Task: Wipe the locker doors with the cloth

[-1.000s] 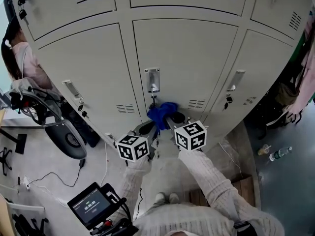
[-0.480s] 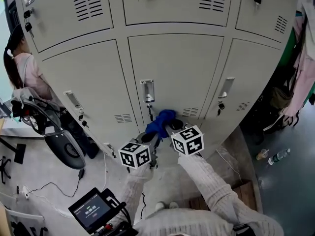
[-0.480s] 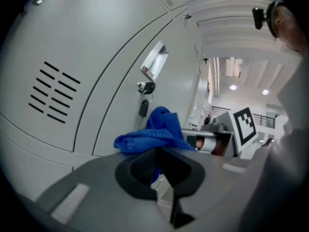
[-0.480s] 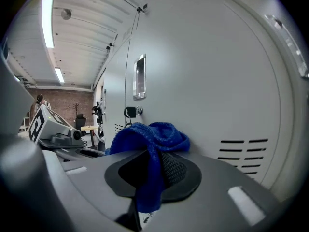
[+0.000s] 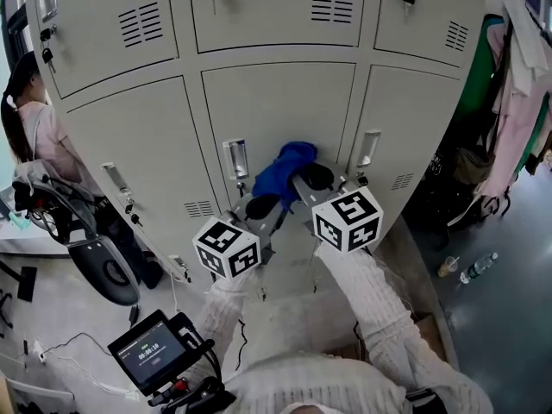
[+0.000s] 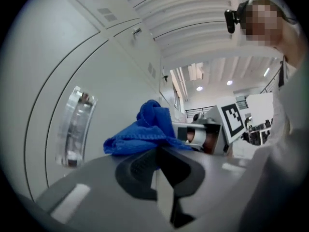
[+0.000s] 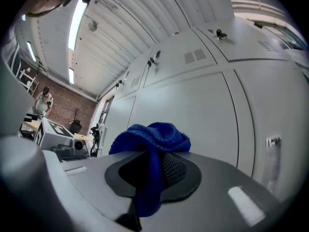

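Note:
A bunched blue cloth rests against the middle grey locker door, level with its metal handle. My right gripper is shut on the cloth, which folds over and hangs down between its jaws. My left gripper sits just below and left of the cloth with its black jaws pressed together. In the left gripper view the cloth lies just beyond the jaw tips, and the clear handle stands to the left. I see nothing between the left jaws.
More locker doors surround the middle one, and another handle is to the right. A person stands at the left by dark equipment. A screen device hangs below. Clothes hang at right; a bottle lies on the floor.
Both grippers and the cloth have moved up the middle door, from below the handle to level with it. The head view has tilted upward along the lockers.

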Action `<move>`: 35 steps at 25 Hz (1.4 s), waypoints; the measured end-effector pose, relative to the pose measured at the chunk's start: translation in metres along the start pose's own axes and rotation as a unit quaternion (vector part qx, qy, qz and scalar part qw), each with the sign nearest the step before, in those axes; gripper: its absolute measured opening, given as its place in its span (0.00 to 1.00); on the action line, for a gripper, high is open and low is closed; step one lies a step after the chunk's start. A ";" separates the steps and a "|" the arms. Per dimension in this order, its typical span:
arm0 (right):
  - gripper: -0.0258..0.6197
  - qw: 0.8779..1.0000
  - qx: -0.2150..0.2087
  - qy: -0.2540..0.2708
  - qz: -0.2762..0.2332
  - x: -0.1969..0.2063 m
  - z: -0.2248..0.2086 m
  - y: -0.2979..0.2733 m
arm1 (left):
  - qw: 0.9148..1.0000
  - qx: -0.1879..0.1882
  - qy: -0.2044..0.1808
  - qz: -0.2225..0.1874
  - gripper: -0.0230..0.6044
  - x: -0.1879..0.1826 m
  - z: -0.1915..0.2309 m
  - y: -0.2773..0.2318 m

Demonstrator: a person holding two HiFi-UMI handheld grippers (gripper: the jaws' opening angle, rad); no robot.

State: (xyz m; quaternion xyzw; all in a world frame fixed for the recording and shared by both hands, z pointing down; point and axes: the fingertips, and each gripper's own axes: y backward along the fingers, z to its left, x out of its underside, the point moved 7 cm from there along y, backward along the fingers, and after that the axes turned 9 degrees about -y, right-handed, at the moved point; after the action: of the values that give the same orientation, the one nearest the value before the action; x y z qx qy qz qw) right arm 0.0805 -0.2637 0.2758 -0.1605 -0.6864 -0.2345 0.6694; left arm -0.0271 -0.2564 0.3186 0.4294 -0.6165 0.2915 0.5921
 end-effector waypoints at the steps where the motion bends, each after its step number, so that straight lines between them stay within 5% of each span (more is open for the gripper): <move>1: 0.12 1.000 -0.005 0.007 -0.016 -0.015 0.000 0.000 | 1.000 -0.008 -0.017 -0.018 0.04 -0.015 0.004 0.000; 6: 0.12 0.995 -0.002 0.069 -0.070 -0.077 0.001 -0.006 | 0.993 -0.036 -0.075 -0.088 0.04 -0.081 0.024 -0.006; 15: 0.12 0.977 0.034 0.182 -0.103 -0.148 0.001 -0.019 | 0.980 -0.039 -0.170 -0.093 0.04 -0.146 0.036 -0.018; 26: 0.13 0.966 0.032 0.255 -0.033 -0.154 -0.004 -0.047 | 0.980 -0.069 -0.166 -0.080 0.04 -0.151 0.053 -0.022; 35: 0.13 0.964 0.029 0.260 -0.043 -0.149 -0.005 -0.049 | 0.984 -0.060 -0.138 -0.092 0.04 -0.141 0.059 -0.025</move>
State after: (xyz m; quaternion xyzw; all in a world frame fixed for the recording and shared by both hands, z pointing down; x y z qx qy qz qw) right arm 0.0665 -0.2932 0.1228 -0.0451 -0.5019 -0.2763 0.8184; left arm -0.0439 -0.2931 0.1687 0.4839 -0.6664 0.1365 0.5505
